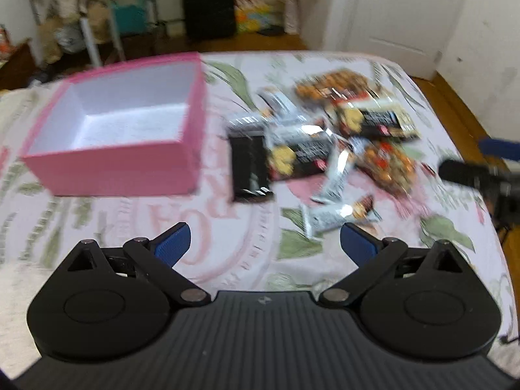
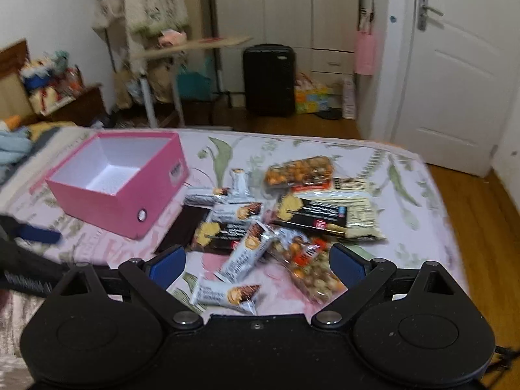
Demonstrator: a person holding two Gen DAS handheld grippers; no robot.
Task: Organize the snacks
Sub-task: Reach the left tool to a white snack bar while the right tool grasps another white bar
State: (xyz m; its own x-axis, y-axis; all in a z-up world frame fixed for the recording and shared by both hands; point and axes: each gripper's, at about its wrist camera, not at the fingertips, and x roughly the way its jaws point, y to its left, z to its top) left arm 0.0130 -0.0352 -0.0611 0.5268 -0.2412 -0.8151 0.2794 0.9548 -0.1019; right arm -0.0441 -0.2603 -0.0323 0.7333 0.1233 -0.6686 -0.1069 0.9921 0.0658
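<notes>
L gripper [image 1: 265,243], black w/ blue finger pads [image 1: 172,242]: jaws spread wide, nothing between them, hovering above the floral-print bedspread [image 1: 227,260]; no contact w/ any item. R gripper [image 2: 256,261], same build: jaws likewise spread wide, holding nothing, poised over the near edge of the snack heap. In the left wrist view the R gripper's blue tip shows at the far right edge, apart from the snacks.

Container: open pink cardboard box w/ white interior [image 1: 123,169], upright on the bedspread, left of the snacks; inside looks bare, no packets visible in it. Right wrist view shows a round metal grommet on its near side wall.

Contents outside the box: loose pile of snack packets [image 2: 276,221] lying on the bedspread just right of the box — white wrapped bars [image 2: 227,295], black-and-yellow packets [image 1: 299,156], clear bags of orange-brown nuts [image 2: 299,172], and a flat dark brown packet [image 2: 185,227] nearest the box. Several overlap; print blurred, unreadable.

Bkgd: black suitcase [image 2: 269,79], white door [image 2: 455,81], wood floor.
</notes>
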